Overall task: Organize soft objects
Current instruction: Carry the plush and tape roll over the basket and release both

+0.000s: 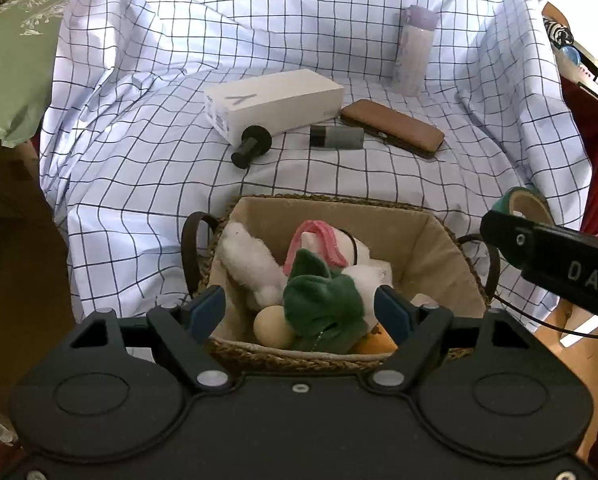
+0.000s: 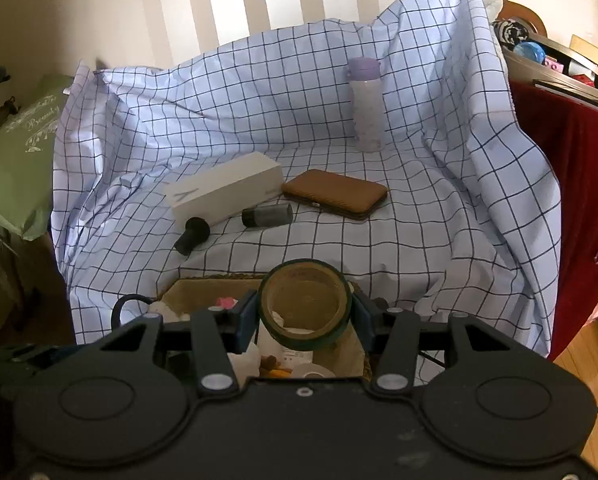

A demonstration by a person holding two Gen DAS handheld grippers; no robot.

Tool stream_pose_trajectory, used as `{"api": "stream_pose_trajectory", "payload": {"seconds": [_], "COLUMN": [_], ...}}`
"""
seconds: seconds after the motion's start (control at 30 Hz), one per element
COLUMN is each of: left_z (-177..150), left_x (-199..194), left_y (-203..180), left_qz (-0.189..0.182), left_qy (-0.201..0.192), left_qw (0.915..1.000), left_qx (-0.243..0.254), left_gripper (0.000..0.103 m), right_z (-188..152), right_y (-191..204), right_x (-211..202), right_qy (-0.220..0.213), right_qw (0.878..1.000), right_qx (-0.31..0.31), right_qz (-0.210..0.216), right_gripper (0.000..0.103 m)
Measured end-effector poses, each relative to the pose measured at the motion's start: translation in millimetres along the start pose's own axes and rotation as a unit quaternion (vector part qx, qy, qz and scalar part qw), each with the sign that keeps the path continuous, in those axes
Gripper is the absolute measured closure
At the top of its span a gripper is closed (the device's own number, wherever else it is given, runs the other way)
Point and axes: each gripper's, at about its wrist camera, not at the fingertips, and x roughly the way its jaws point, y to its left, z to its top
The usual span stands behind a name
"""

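A woven basket [image 1: 339,200] with a cloth lining stands at the near edge of the checked sheet. In it lie a green plush [image 1: 323,308], a white plush [image 1: 251,260], a pink-and-white soft toy [image 1: 319,240] and a pale ball [image 1: 273,326]. My left gripper [image 1: 299,312] hangs over the basket's near rim, open, with the green plush lying loose between its blue pads. My right gripper [image 2: 305,312] is shut on a green tape roll [image 2: 299,338] just above the basket [image 2: 203,284]. From the left wrist view that roll [image 1: 527,200] shows at the basket's right side.
On the checked sheet [image 1: 139,160] behind the basket lie a white box [image 1: 271,100], a black cylinder [image 1: 251,146], a grey cylinder [image 1: 337,137] and a brown case [image 1: 393,128]. A purple bottle [image 1: 413,48] stands at the back. A green cushion [image 1: 15,60] lies left, red cloth [image 2: 579,200] hangs right.
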Motion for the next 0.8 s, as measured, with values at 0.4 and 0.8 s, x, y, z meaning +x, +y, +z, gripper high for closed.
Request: {"api": "stream_pose_trajectory", "payload": {"seconds": [0.4, 0.8], "left_z": [-1.2, -2.7], "left_x": [0.8, 0.1], "left_y": [1.6, 3.3], "left_qz": [0.002, 0.007], "left_qy": [0.001, 0.002], "left_qw": [1.0, 1.0], "left_qx": [-0.002, -0.004], "left_gripper": [0.025, 0.025], "right_z": [-3.0, -8.7], "right_y": [-3.7, -4.1], "right_x": [-3.4, 0.6], "right_qy": [-0.003, 0.014], "right_qw": [1.0, 1.0], "right_qx": [0.003, 0.002], "right_qz": [-0.015, -0.022], "right_gripper": [0.048, 0.046]}}
